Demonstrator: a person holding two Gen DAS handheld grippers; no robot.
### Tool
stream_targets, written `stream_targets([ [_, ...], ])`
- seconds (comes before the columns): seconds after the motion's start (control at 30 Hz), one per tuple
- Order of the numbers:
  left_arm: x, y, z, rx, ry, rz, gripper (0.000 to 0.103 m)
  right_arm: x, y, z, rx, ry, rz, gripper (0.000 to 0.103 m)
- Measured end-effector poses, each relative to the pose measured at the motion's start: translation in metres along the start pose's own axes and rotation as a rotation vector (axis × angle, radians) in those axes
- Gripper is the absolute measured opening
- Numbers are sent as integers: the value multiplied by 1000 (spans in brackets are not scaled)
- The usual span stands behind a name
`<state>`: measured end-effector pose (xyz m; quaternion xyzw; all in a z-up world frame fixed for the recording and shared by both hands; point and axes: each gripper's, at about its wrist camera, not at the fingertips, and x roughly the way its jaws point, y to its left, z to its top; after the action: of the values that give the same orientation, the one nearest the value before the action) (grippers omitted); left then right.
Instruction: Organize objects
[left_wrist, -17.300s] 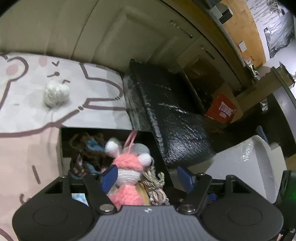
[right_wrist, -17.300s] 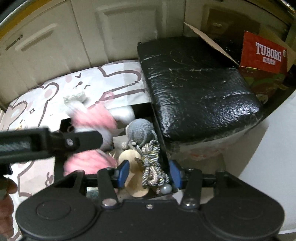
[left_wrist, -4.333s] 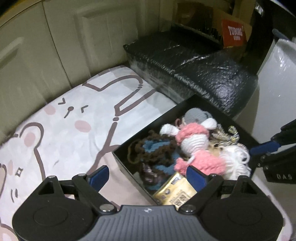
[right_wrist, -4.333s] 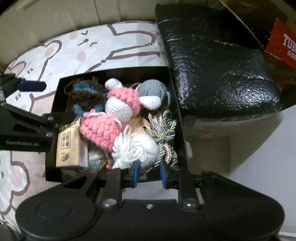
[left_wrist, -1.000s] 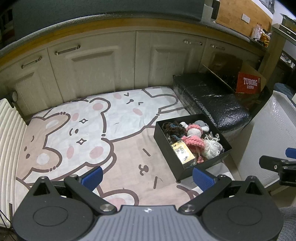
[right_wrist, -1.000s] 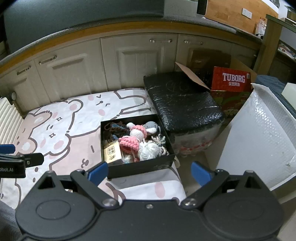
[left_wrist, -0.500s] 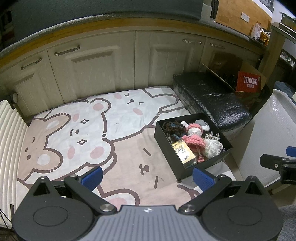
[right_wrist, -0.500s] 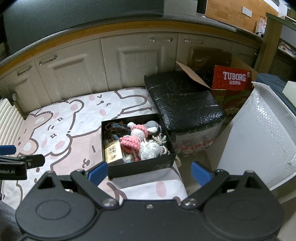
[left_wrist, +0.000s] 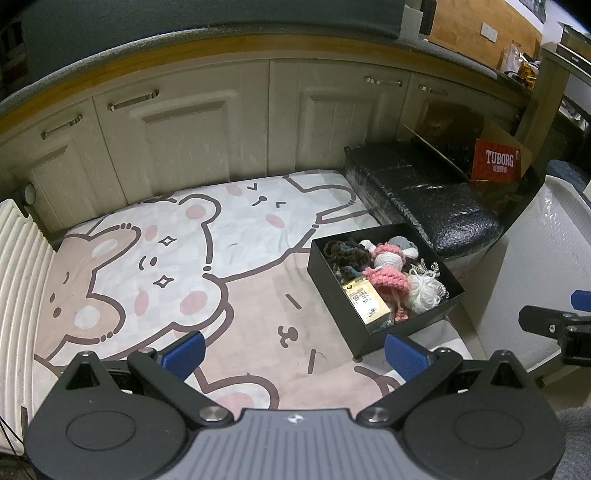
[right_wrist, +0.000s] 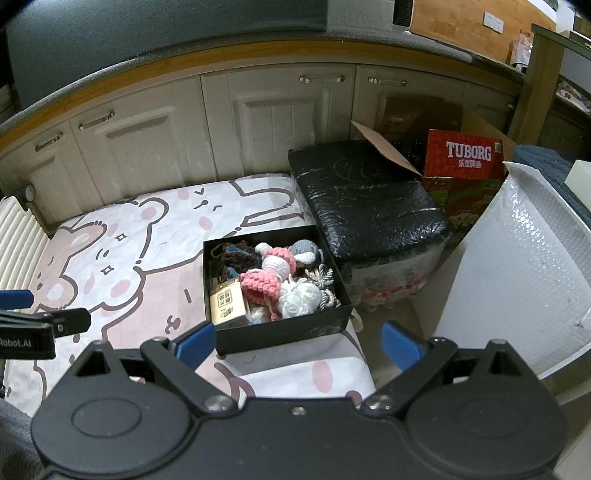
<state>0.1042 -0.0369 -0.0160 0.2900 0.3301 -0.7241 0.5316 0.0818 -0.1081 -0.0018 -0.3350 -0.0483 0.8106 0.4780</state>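
A black box (left_wrist: 334, 293) (right_wrist: 280, 332) stands on the right part of a pink-and-white bear mat (left_wrist: 192, 236) (right_wrist: 122, 236). It holds a pink-and-white crochet doll (left_wrist: 388, 271) (right_wrist: 271, 273), a white yarn pompom (left_wrist: 424, 288) (right_wrist: 299, 297), a brown-and-blue knitted piece (left_wrist: 345, 253) (right_wrist: 236, 254), a grey knitted toy (right_wrist: 306, 249), a braided cord (right_wrist: 321, 275) and a tan packet (left_wrist: 365, 297) (right_wrist: 227, 301). My left gripper (left_wrist: 295, 350) and right gripper (right_wrist: 299, 343) are both open and empty, held high and well back from the box.
Cream cabinet doors (right_wrist: 273, 122) line the back. A black wrapped block (left_wrist: 424, 199) (right_wrist: 365, 199) sits right of the box, with a red TUBORG carton (right_wrist: 465, 158) behind it. A white bubble-wrapped panel (right_wrist: 517, 266) stands at right, a white ribbed radiator (left_wrist: 18, 266) at left.
Over the last second both grippers barely moved. Earlier they were close over the box; they have since pulled back and up, and the right gripper has opened.
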Motion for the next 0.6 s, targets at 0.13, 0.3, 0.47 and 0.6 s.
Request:
stream_targets([
  [0.13, 0, -1, 0, 6, 2, -4, 102, 0, 0, 0, 2, 1, 2, 98],
  [0.3, 0, -1, 0, 16, 4, -13, 102, -1, 0, -1, 3, 1, 3, 98],
  [0.47, 0, -1, 0, 38, 9, -28, 102, 0, 0, -1, 3, 1, 3, 98],
  [0.6, 1, -1, 0, 52, 12, -37, 102, 0, 0, -1, 3, 1, 3, 98],
])
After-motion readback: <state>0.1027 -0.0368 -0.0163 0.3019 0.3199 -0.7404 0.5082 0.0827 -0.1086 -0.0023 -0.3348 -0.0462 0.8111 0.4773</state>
